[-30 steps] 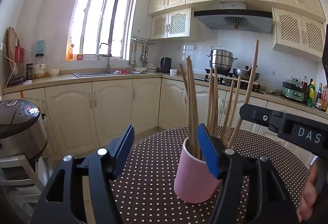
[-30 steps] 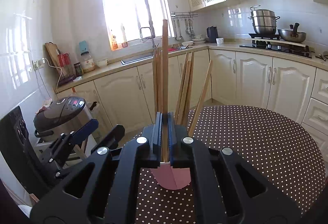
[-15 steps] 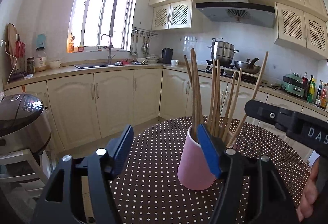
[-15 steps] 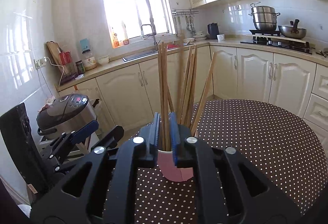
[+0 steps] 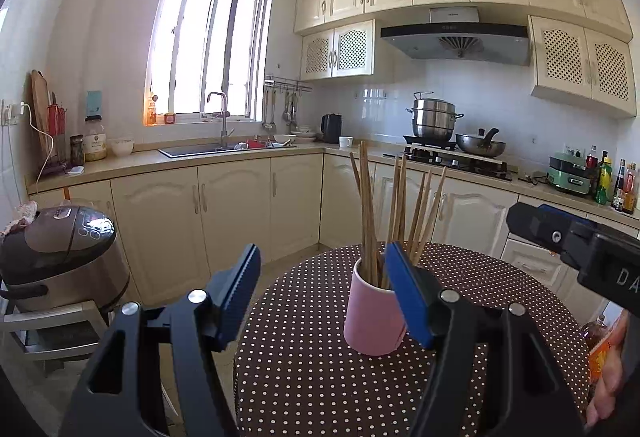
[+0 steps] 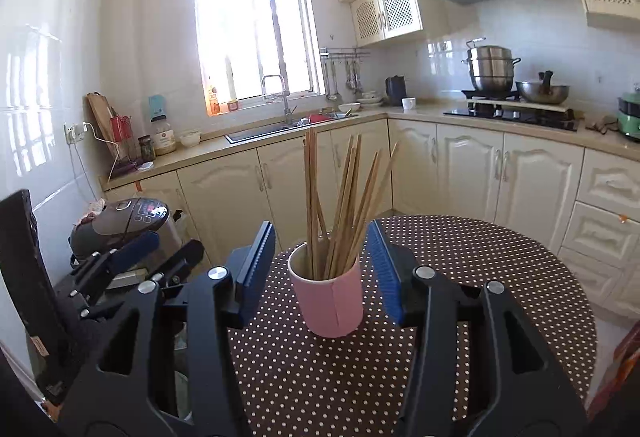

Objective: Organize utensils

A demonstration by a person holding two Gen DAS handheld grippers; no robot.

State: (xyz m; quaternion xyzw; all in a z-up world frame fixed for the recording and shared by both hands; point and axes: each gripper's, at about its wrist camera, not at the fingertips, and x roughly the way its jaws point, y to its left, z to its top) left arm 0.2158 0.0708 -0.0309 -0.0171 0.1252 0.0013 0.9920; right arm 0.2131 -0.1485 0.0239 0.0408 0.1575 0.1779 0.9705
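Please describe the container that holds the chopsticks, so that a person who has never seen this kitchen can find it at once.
Look at the round table with the brown, white-dotted cloth, in front of the cream cabinets. On it stands a pink cup, upright, with wooden chopsticks fanning out of its top. It is the only thing seen standing on that cloth, and its pink colour sets it apart.

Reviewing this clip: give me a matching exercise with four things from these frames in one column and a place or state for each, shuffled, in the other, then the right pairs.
Things:
1. chopsticks
2. pink cup
3. right gripper
4. rice cooker

Places or states:
A. standing upright on the dotted tablecloth
B. on a low stand beside the table, left in both views
C. jaws just opened, nothing between the pads
D. leaning bundled inside the cup

Pairs: 1-D, 2-A, 3-C, 4-B
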